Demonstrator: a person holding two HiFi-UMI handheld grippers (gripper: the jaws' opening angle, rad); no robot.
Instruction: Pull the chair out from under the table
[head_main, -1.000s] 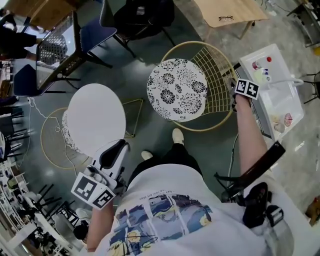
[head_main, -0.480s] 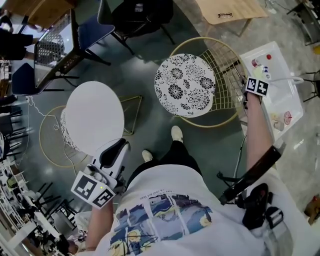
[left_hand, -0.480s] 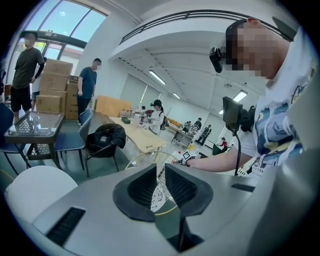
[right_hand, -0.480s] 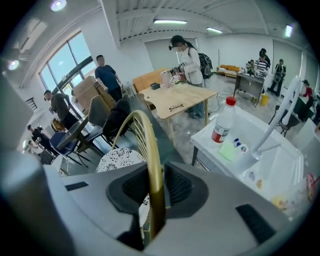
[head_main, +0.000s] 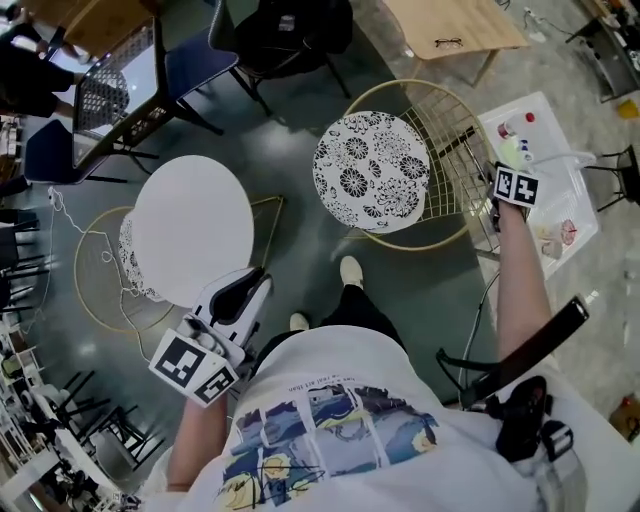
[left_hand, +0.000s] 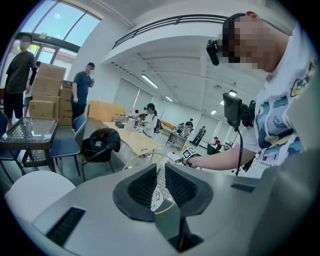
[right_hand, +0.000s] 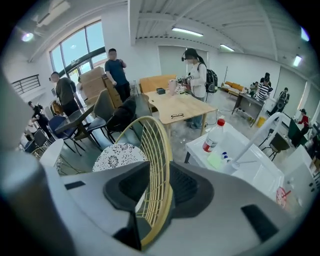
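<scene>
A gold wire chair (head_main: 452, 118) with a black-and-white patterned seat cushion (head_main: 371, 171) stands apart from the round white table (head_main: 192, 230). My right gripper (head_main: 505, 200) is at the right side of the chair's back. In the right gripper view the back's rim (right_hand: 161, 165) runs between the jaws of that gripper (right_hand: 159, 187). These jaws have just been opening and stand wider than the rim. My left gripper (head_main: 246, 288) hangs by the near edge of the table. Its jaws (left_hand: 161, 182) are a narrow gap apart with nothing between them.
A second wire chair (head_main: 100, 290) sits tucked under the white table. A white table with bottles (head_main: 548, 175) stands just right of the chair back. A wooden table (head_main: 455, 25) and dark chairs with a bag (head_main: 290, 30) are farther off. The person's shoe (head_main: 350, 270) is near the chair.
The chair has shifted a little to the right, away from the white table. My right gripper has risen along the back rim. My left gripper has moved slightly towards the table.
</scene>
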